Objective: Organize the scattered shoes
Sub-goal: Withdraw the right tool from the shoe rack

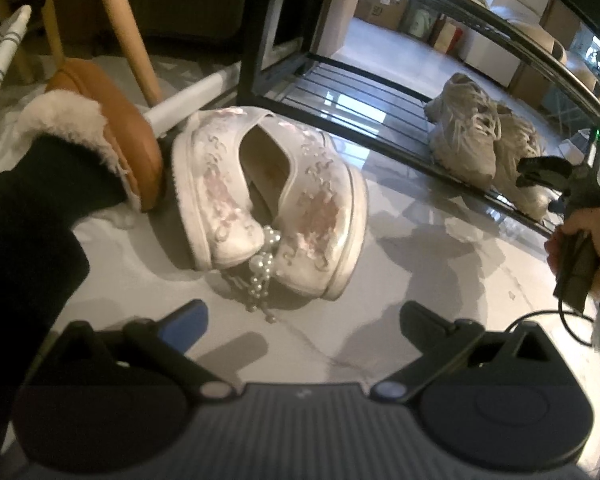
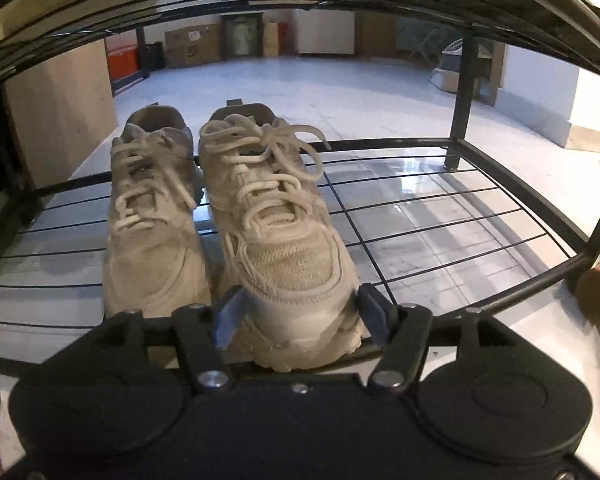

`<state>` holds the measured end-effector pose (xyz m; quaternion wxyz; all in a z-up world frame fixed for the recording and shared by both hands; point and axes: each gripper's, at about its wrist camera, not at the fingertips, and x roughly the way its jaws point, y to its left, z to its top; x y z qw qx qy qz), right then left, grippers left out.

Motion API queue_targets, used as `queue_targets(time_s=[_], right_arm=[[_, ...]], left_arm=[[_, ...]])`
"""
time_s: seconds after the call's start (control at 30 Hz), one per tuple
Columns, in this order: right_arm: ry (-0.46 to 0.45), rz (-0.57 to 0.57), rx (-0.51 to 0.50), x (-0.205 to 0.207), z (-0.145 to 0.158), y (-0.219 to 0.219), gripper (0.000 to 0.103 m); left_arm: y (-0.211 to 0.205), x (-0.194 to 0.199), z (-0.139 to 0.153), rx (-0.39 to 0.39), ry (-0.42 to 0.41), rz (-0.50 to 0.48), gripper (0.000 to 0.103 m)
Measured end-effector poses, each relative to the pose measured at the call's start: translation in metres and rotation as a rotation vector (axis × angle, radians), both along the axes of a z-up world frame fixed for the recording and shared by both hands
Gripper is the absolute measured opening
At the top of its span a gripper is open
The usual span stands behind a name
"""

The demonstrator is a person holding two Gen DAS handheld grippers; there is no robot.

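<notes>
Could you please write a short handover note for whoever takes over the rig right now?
Right gripper: jaws around the toe of the right-hand beige sneaker; whether they are clamped is unclear. Its partner sneaker stands beside it on the bottom wire shelf of the black shoe rack.
Left gripper: open, empty, hovering over the floor, facing the white embroidered shoes.
Done: the sneaker pair is on the rack.
Left: the white embroidered pair with pearl straps and the tan fur-lined boot lie on the floor in front of the rack.

Beige sneakers [image 2: 228, 220] paired on rack shelf [image 2: 440, 216]; white embroidered shoes [image 1: 268, 196] on floor.
</notes>
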<state>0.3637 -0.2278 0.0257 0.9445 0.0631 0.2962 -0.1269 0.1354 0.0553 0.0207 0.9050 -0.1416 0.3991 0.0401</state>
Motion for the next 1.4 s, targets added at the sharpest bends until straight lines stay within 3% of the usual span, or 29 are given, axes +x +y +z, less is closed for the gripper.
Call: queue_targets(time_s=[0.03,0.07,0.13,0.23,0.47,0.63,0.7,0.83,1.13,1.4], right_arm=[[-0.009,-0.007,0.006,-0.008,0.001,-0.001,0.092],[-0.024,-0.018,0.015,-0.021,0.003,-0.002,0.098],[-0.048,-0.036,0.041,-0.049,0.006,-0.006,0.099],[-0.014,-0.04,0.085,-0.107,0.009,-0.015,0.102],[-0.022,-0.025,-0.044,-0.254,0.022,-0.021,0.103],[-0.132,-0.036,-0.123,-0.356,0.039,-0.026,0.103],[-0.189,-0.079,-0.097,-0.377,0.042,-0.026,0.103],[-0.209,-0.09,0.019,-0.392,0.041,-0.025,0.103],[-0.247,0.027,0.071,-0.402,0.039,-0.024,0.103],[-0.254,-0.057,0.237,-0.416,0.04,-0.06,0.103]], left_arm=[[-0.001,-0.001,0.001,0.006,-0.006,-0.004,0.102],[-0.002,-0.001,0.002,0.011,-0.011,-0.008,0.102],[-0.005,-0.003,0.004,0.022,-0.023,-0.018,0.102],[-0.01,-0.005,0.006,0.033,-0.046,-0.037,0.102],[-0.028,-0.026,0.008,0.155,-0.04,-0.094,0.102],[-0.044,-0.056,0.022,0.218,-0.023,-0.114,0.102],[-0.053,-0.07,0.03,0.25,-0.024,-0.146,0.102],[-0.07,-0.092,0.044,0.288,-0.004,-0.183,0.102],[-0.104,-0.11,0.066,0.315,0.03,-0.186,0.102],[-0.125,-0.112,0.06,0.356,0.091,-0.159,0.102]])
